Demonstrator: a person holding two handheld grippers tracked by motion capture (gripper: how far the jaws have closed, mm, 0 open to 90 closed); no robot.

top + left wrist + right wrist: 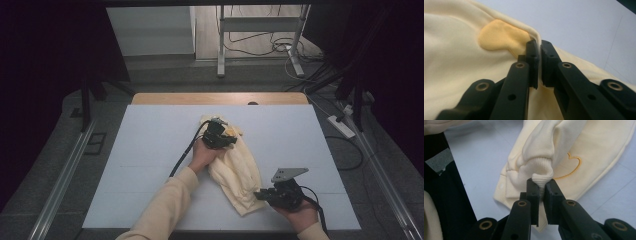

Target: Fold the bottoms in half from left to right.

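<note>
I have the cream sweatshirt [235, 170] pinched at two places, and it lies bunched in the middle of the white worktop [150, 150], stretched on a slant between my hands. My left claw [220, 135] sits at its far end, clamped on a fold of the cloth near the top edge; my right claw [272, 195] is at the near end, clamped on a ribbed cuff or hem. I judge that I hold it this way so I can spread or fold the garment: two grips well apart let me pull the cloth taut and steer it, where one grip would only drag a lump.

From above I get the whole layout: where the garment lies on the worktop, the slant it takes, and how far apart my hands are. It does not let me see how the cloth sits in the jaws.

My left claw [538, 50], seen in the left gripper view, has its jaws nearly together with a thin rolled edge of sweatshirt [454, 62] squeezed between them, just beside a deeper yellow patch [499, 37] sewn on the cloth. My right claw [541, 185], in the right gripper view, bites a thick ribbed fold [541, 176], and behind it a heart-like outline [571, 167] is stitched in orange on the flat part of the garment. Neither mark can be made out from above.
</note>
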